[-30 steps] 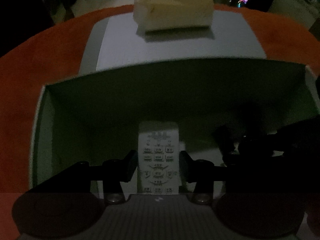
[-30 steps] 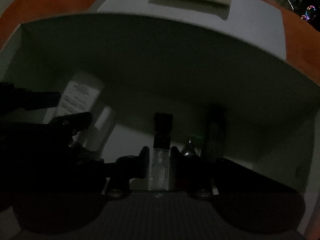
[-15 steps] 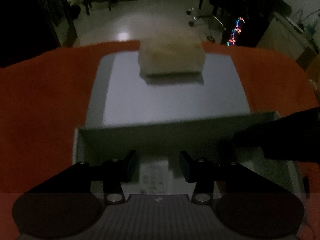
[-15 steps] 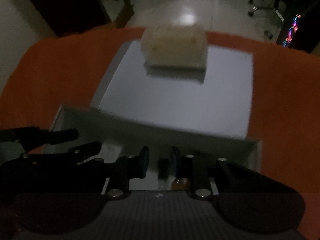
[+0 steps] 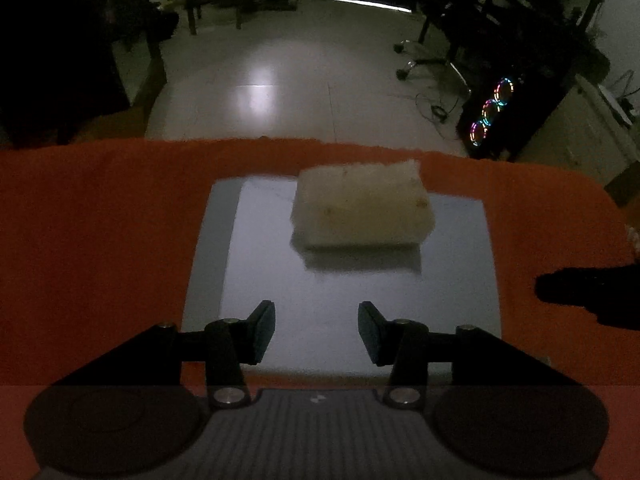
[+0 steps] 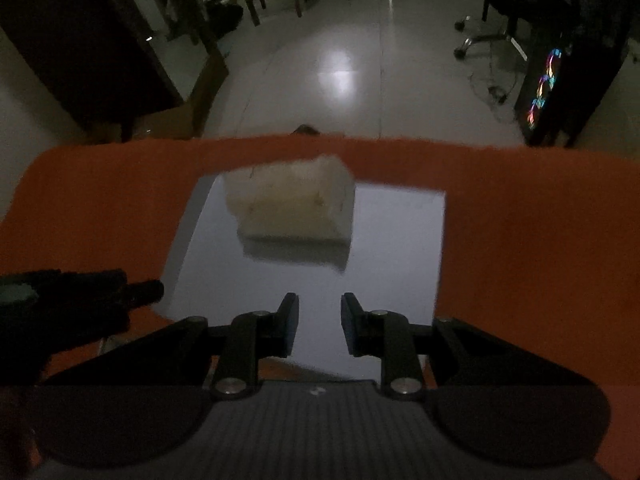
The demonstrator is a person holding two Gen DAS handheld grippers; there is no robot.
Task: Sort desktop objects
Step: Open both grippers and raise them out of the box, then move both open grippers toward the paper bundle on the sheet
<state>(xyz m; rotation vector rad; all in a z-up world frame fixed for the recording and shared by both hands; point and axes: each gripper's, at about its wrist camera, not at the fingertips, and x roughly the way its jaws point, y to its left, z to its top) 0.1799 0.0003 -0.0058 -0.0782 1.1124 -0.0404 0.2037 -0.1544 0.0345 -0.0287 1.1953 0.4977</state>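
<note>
Both grippers are showing empty fingers: the left gripper is holding its pads wide apart, and the right gripper is keeping a narrower gap, with nothing between the pads of either. Each is hanging above the near edge of a grey lid, which is lying flat on an orange cloth covering the table. A pale, rough block is sitting on the far part of the lid, slightly right of centre in the left view and slightly left of centre in the right view; whether it is sponge or foam is hard to tell in the dim light. In the left view, the dark tip of the right gripper is poking in at the right edge, over the cloth beside the lid. In the right view, the left gripper is showing as a dark shape at the left edge, near the lid's corner. Beyond the cloth a tiled floor is gleaming, and a computer case with coloured fans is glowing on the right.
</note>
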